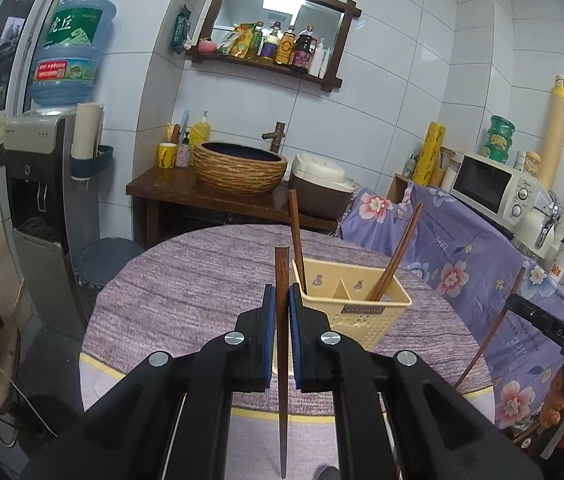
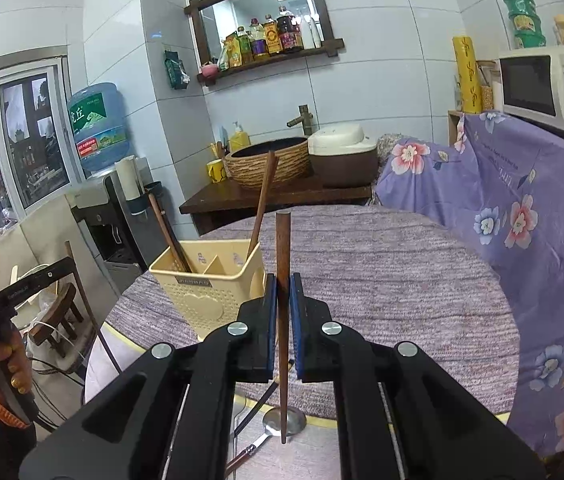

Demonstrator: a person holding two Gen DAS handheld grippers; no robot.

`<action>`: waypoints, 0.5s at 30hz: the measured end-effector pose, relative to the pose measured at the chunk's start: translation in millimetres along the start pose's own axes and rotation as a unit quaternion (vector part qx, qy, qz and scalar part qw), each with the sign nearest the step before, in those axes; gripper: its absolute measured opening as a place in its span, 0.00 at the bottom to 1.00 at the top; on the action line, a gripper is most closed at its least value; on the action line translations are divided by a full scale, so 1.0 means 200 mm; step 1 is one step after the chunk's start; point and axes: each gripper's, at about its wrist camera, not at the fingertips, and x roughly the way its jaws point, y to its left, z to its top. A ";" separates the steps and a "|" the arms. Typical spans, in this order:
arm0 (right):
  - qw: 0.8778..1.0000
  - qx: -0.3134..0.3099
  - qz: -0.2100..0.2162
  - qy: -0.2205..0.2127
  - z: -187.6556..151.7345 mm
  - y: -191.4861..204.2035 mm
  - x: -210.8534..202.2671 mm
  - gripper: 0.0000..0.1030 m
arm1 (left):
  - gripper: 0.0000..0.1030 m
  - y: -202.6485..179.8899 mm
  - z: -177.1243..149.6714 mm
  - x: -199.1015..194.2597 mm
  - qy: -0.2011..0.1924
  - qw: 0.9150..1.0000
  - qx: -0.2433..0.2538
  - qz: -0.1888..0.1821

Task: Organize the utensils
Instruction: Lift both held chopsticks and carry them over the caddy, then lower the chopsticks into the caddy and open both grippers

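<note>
My left gripper (image 1: 282,296) is shut on a dark wooden chopstick (image 1: 281,272), held upright just left of a cream utensil basket (image 1: 356,310) on the round table. Two chopsticks (image 1: 296,236) lean in the basket, one in each compartment. My right gripper (image 2: 283,286) is shut on another wooden chopstick (image 2: 283,248), upright, to the right of the same basket (image 2: 209,292). A metal spoon (image 2: 285,422) and more utensils lie on the table below the right gripper. The right gripper also shows at the left wrist view's right edge (image 1: 538,316).
A purple woven cloth (image 1: 185,280) covers the round table. A floral purple sheet (image 2: 522,216) drapes over furniture on the right. Behind stand a sink counter (image 1: 201,188), a rice cooker (image 1: 322,188), a water dispenser (image 1: 37,184) and a microwave (image 1: 494,188).
</note>
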 end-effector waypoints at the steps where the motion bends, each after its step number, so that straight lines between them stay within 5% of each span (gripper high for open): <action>1: 1.000 -0.002 0.000 -0.003 0.02 0.01 0.00 0.07 | 0.08 -0.01 0.03 -0.01 -0.006 1.000 0.003 0.001; 15: 0.993 0.008 0.043 -0.109 0.68 0.20 0.03 0.07 | 0.08 -0.14 0.63 0.00 -0.116 0.992 -0.027 -0.035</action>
